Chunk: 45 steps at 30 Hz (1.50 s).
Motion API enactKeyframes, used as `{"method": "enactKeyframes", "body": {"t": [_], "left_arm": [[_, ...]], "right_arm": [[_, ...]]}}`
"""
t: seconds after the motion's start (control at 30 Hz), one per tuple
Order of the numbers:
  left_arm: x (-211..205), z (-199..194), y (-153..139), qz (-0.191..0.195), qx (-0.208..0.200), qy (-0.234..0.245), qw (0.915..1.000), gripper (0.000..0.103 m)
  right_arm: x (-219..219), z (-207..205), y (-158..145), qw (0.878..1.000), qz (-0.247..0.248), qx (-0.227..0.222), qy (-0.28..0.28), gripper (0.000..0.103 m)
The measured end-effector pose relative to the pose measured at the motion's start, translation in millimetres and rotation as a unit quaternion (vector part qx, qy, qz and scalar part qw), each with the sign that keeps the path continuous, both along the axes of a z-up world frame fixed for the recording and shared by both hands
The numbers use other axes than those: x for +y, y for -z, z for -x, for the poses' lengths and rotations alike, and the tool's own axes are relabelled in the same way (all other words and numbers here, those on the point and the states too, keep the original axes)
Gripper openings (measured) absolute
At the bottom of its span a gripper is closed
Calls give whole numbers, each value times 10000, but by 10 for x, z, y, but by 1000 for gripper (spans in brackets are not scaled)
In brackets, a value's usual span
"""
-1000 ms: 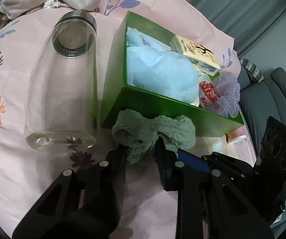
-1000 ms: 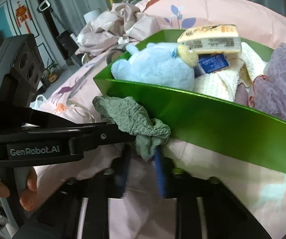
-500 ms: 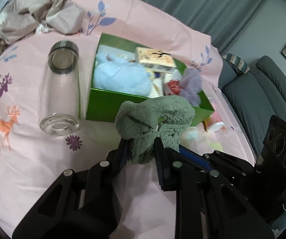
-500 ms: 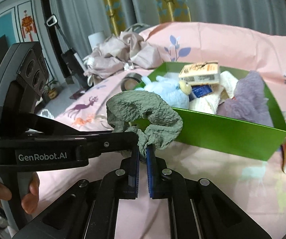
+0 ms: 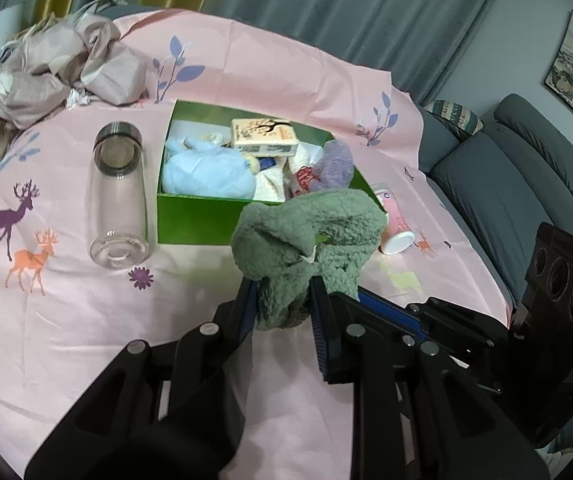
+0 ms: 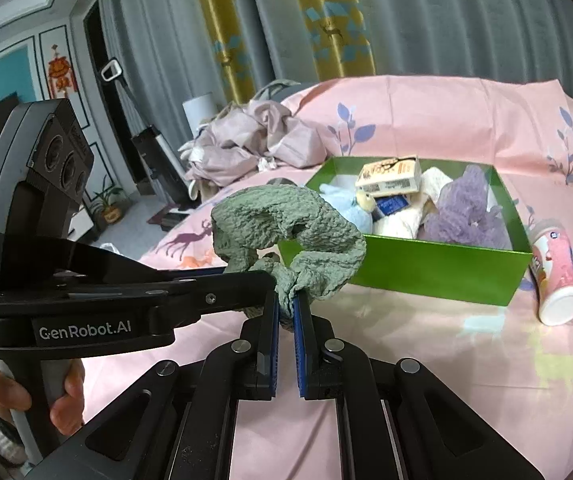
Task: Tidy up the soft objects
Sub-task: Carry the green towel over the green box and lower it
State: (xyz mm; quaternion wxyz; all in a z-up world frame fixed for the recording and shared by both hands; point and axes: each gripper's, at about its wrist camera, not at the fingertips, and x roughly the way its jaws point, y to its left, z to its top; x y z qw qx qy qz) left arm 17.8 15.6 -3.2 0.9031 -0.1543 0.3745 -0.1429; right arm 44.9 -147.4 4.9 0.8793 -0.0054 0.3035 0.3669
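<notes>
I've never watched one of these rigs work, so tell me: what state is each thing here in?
Green fuzzy cloth: lifted, bunched, pinched by both grippers.
Left gripper: shut on it.
Right gripper: shut on it.
Green box: open, nearly full.
Glass jar: lying down, empty.
Pink tube: lying beside the box.

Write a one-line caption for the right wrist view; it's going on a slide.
Both tools grip a green fleece cloth raised in front of a green box of soft items.

Black hand-held gripper, blue finger pads, white "GenRobot.AI" lettering.
</notes>
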Motion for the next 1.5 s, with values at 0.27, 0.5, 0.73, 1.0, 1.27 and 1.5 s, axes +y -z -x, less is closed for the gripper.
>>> {"method": "enactKeyframes", "body": {"t": [0.27, 0.5, 0.73, 1.0, 1.27, 1.5], "left_arm": [[-132, 32, -175, -167, -186, 129, 9996, 23], [-241, -7, -270, -313, -317, 253, 9987, 23], [-309, -161, -336, -430, -374, 424, 9975, 23], [-369, -459, -454, -529, -538, 517, 9958, 23], [-370, -768, -445, -580, -513, 501, 9957, 23], [-340, -1064, -392, -545, -417, 469, 9965, 23]], "right_arm": [[-149, 75, -138, 9996, -206, -162, 54, 8], [-244, 86, -204, 9991, -332, -253, 113, 8], [-310, -21, -239, 9988, -339, -299, 205, 8], [-313, -317, -334, 9975, -409, -434, 388, 8], [-282, -606, -316, 9971, -412, -468, 444, 8], [-235, -888, -271, 9971, -370, -455, 493, 8]]}}
